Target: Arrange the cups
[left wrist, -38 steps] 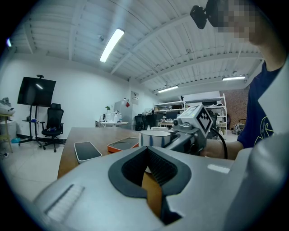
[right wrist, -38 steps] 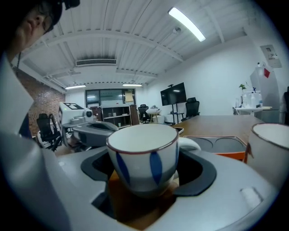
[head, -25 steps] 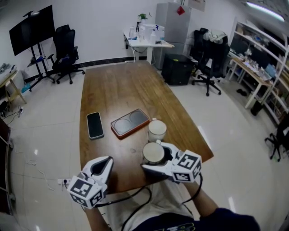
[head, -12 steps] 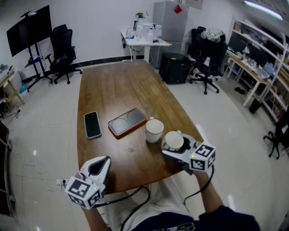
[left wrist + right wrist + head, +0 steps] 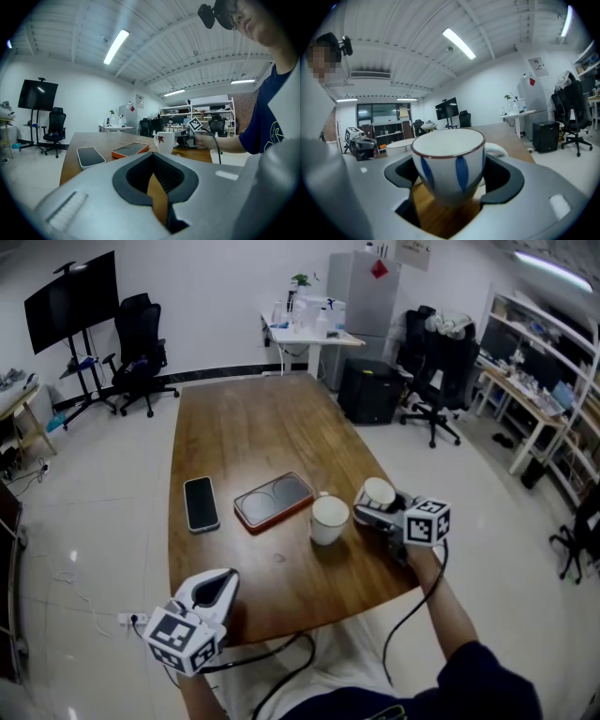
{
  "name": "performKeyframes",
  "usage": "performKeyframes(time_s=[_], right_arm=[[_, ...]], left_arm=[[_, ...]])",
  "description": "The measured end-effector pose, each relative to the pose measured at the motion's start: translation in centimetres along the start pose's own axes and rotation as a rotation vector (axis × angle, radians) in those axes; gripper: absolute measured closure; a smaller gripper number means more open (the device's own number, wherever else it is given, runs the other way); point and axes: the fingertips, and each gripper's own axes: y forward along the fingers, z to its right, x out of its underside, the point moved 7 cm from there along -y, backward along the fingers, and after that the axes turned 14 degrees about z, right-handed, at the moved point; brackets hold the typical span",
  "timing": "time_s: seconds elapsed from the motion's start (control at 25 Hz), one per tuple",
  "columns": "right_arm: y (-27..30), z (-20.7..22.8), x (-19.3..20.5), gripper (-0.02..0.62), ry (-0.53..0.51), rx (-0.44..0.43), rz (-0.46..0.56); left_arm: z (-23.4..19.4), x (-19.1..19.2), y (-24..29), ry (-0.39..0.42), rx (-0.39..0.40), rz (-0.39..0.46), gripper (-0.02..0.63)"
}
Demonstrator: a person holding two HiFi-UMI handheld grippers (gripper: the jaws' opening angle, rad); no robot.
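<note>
Judging by how things lie, the arranging is only partly under way: neither cup has reached what looks like its final spot, and both likely need to be set in order, perhaps on the tray. Around it all is a bright office with a glossy white tiled floor (image 5: 94,502), a dark screen on a wheeled stand (image 5: 72,290) at the far left, black office chairs (image 5: 141,343) beside it, a white side table (image 5: 305,334) and a grey cabinet (image 5: 361,287) at the far wall, and cluttered shelves (image 5: 544,362) along the right. A long wooden desk (image 5: 253,427) runs away from the person, bare over its far half. On its near half lies an orange tray (image 5: 274,500) with two round hollows, both empty, and a dark phone (image 5: 200,503) flat to the left of it. Just to the right of the tray's near corner stands a white mug (image 5: 329,519), upright and apart from any claw. The right claw (image 5: 373,504), near the desk's right edge, has its jaws spread wide and closed round a blue-striped cup (image 5: 378,491), upright with its handle turned away; whether it rests on the wood or hangs just above it I cannot tell. The left claw (image 5: 217,583) hovers at the near edge of the desk, its jaws together with nothing between them.
</note>
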Motion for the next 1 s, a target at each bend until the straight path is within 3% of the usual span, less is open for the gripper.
performKeyframes(time_s=[0.16, 0.32, 0.56, 0.8, 1.0], right_arm=[[3.7, 3.0, -0.8, 0.204, 0.059, -0.025, 0.048], [9.2, 3.7, -1.3, 0.204, 0.117, -0.117, 0.116], [16.8, 1.1, -1.1, 0.204, 0.028, -0.357, 0.051], [20.1, -3.0, -0.3, 0.204, 0.003, -0.607, 0.009], [20.7, -5.1, -0.3, 0.204, -0.049, -0.698, -0.009]], left_arm=[[0.1, 0.1, 0.1, -0.006, 0.001, -0.007, 0.603], [0.0, 0.1, -0.1, -0.006, -0.001, -0.004, 0.603], [0.2, 0.0, -0.1, -0.003, 0.007, 0.002, 0.603], [0.1, 0.2, -0.5, -0.001, 0.004, 0.000, 0.603], [-0.1, -0.1, -0.5, -0.005, -0.001, -0.001, 0.603]])
